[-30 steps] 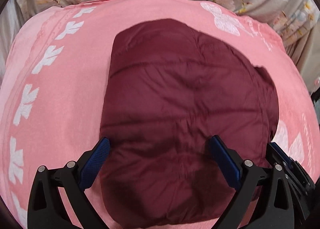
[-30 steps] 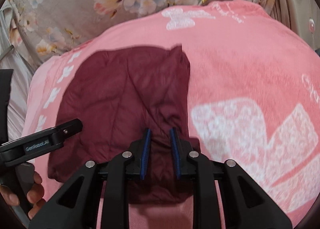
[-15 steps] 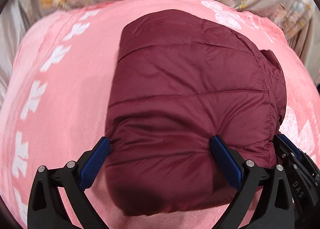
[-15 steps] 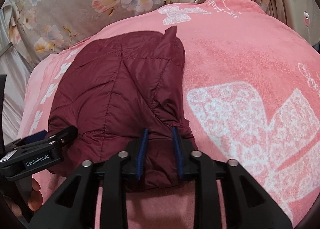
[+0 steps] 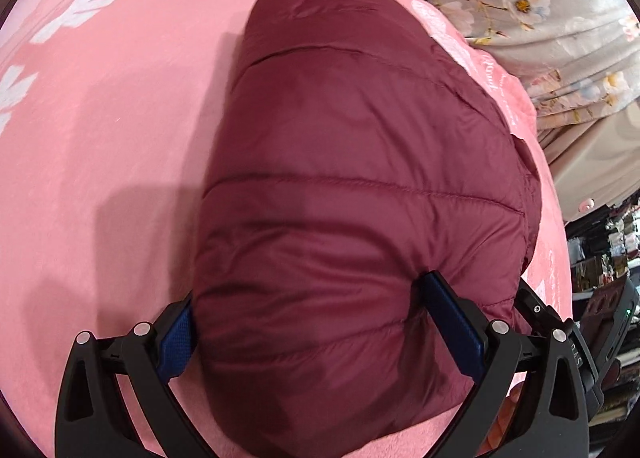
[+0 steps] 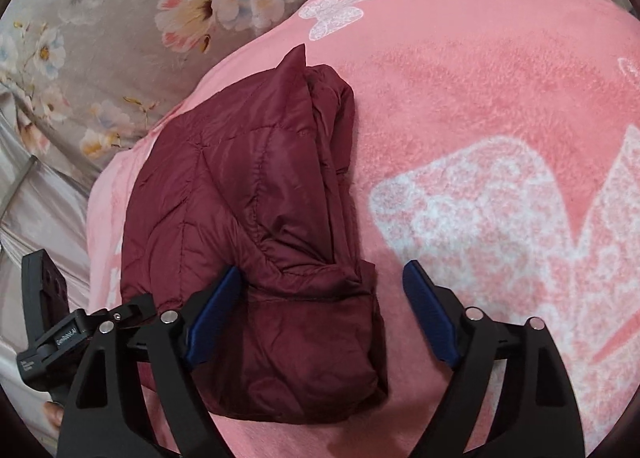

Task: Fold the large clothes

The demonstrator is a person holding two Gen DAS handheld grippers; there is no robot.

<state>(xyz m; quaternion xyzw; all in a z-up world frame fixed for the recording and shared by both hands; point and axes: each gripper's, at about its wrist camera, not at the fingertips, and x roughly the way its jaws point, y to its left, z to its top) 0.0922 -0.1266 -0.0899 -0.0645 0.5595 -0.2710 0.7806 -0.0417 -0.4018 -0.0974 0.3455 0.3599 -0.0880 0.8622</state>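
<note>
A maroon quilted puffer jacket (image 5: 360,186) lies folded into a thick bundle on a pink blanket (image 5: 100,138). My left gripper (image 5: 312,322) is open, its blue-padded fingers (image 5: 448,314) straddling the bundle's near end. In the right wrist view the same jacket (image 6: 248,194) lies left of centre. My right gripper (image 6: 320,310) is open, with its left finger (image 6: 212,314) against the jacket's near right corner and its right finger (image 6: 428,314) over bare blanket. The left gripper's body (image 6: 52,330) shows at the lower left there.
The pink blanket (image 6: 500,98) with white butterfly prints covers a bed. A grey floral sheet (image 6: 120,18) lies beyond it. Cluttered shelves (image 5: 600,258) stand at the far right in the left wrist view.
My right gripper was shut on the jacket's near edge and has opened, letting it go. The jacket has been folded over into a thicker bundle. Both cameras have moved closer.
</note>
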